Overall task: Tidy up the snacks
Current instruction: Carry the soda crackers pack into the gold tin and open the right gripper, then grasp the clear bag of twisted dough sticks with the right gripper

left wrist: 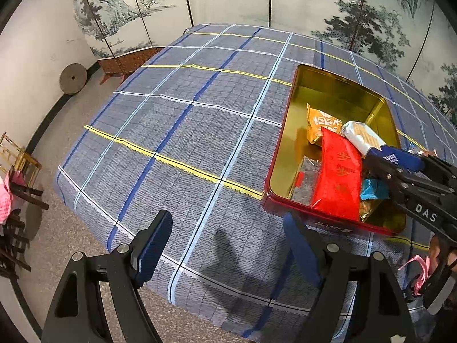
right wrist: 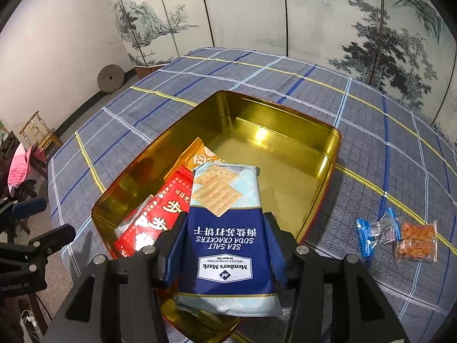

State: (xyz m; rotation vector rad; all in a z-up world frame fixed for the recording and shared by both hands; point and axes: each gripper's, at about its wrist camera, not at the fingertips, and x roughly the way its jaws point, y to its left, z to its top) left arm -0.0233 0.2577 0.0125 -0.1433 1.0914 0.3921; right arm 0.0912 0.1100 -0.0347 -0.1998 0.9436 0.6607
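The right gripper [right wrist: 225, 245] is hanging over the near end of the tin [right wrist: 328, 154], its jaws partly open with the cracker packet [right wrist: 225, 245] between them; the left pad seems to be touching the wrapper, while on the right I cannot tell whether the pad is pressing or standing just clear. The packet is pointing toward 12 o'clock, its far end reaching in above the tin, probably so that it will drop flat inside.

The tin is holding a red packet [right wrist: 160, 217] at 9 o'clock of the crackers, an orange packet [right wrist: 204, 157] at 11 o'clock, and a clear wrapper [left wrist: 307, 183] under the red one; its far half is lying bare.

Two small snacks, a blue wrapper [right wrist: 377, 230] and an orange snack [right wrist: 417, 241], are waiting on the checked cloth [right wrist: 200, 74] at 3 o'clock, outside the tin.

The left gripper [left wrist: 225, 245] is hovering over bare cloth at 9 o'clock of the tin, jaws wide and gripping nothing, likely keeping clear.
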